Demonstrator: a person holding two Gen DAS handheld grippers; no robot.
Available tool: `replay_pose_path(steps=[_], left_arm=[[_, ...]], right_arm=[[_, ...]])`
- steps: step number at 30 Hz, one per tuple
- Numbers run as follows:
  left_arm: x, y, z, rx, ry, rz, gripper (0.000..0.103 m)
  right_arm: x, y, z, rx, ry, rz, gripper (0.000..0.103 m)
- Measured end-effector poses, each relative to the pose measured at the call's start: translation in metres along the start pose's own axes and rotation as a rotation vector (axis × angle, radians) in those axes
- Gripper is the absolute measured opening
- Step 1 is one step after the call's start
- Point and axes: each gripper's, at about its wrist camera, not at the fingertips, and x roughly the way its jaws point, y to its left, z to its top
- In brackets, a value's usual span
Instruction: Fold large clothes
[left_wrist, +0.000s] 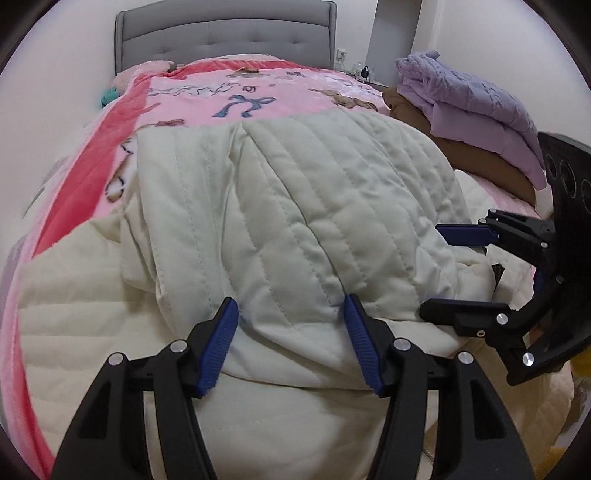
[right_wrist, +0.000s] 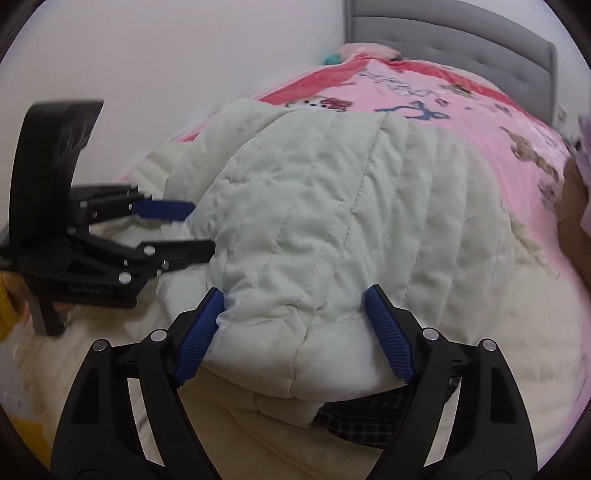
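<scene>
Both my tools stand open, the left tool (left_wrist: 291, 332) and right tool (right_wrist: 295, 325) each straddling the near folded edge of the coat (left_wrist: 295, 206) without pinching it. The coat lies on the bed (left_wrist: 55, 332), near its foot. Both tools angle downward, side by side; I'd smooth the fold evenly before regripping.

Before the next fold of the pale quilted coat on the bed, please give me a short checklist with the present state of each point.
1. Left gripper released, jaws apart: ok.
2. Right gripper released, jaws apart: ok.
3. Pale quilted coat lies folded over on the bed, near edge bunched between both pairs of jaws: ok.
4. Fold even, edges aligned: cannot tell, far side hidden.
5. Stacked purple and brown clothes stay apart from the coat: ok.
6. Checked fabric showing under the coat's near edge: not ok, may need tucking.
</scene>
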Motion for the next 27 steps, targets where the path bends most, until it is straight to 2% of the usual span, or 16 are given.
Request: replay_pose_path(steps=[3, 6, 9, 10, 12, 14, 16, 18, 20, 23, 24, 25, 26, 27], left_arm=[[0.003, 0.004, 0.002, -0.047, 0.006, -0.019, 0.061], [-0.01, -0.001, 0.007, -0.028, -0.01, 0.001, 0.061], [-0.038, 0.001, 0.02, -0.033, -0.053, -0.008, 0.061], [-0.052, 0.003, 0.027, -0.032, -0.087, 0.002, 0.061], [-0.075, 0.013, 0.043, -0.017, -0.135, 0.062, 0.063], [-0.084, 0.028, 0.06, -0.025, -0.145, 0.071, 0.067], [-0.078, 0.051, 0.078, -0.058, -0.124, 0.07, 0.068], [-0.056, 0.078, 0.095, -0.112, -0.073, 0.034, 0.068], [-0.031, 0.1, 0.104, -0.174, -0.02, -0.002, 0.068], [0.008, 0.114, 0.107, -0.231, 0.095, -0.09, 0.067], [0.018, 0.115, 0.105, -0.246, 0.126, -0.116, 0.063], [0.028, 0.115, 0.102, -0.271, 0.146, -0.15, 0.052], [0.034, 0.112, 0.097, -0.301, 0.152, -0.168, 0.038], [0.036, 0.11, 0.094, -0.31, 0.15, -0.152, 0.03]], right_arm=[[0.005, -0.002, 0.004, 0.025, -0.001, 0.004, 0.082], [-0.006, -0.002, 0.018, 0.02, 0.01, 0.019, 0.082], [-0.041, -0.014, 0.03, 0.104, -0.101, 0.08, 0.079], [-0.06, -0.022, 0.037, 0.14, -0.165, 0.077, 0.079], [-0.084, -0.04, 0.05, 0.17, -0.236, 0.06, 0.08], [-0.095, -0.07, 0.072, 0.209, -0.264, -0.001, 0.079], [-0.084, -0.1, 0.093, 0.235, -0.217, -0.015, 0.076], [-0.05, -0.131, 0.115, 0.253, -0.097, 0.007, 0.065], [-0.017, -0.154, 0.125, 0.294, 0.012, 0.073, 0.065], [0.022, -0.175, 0.121, 0.373, 0.108, 0.184, 0.065], [0.033, -0.178, 0.119, 0.398, 0.148, 0.225, 0.062], [0.043, -0.179, 0.113, 0.437, 0.184, 0.283, 0.057], [0.047, -0.176, 0.107, 0.46, 0.202, 0.303, 0.044], [0.047, -0.174, 0.104, 0.461, 0.194, 0.295, 0.036]])
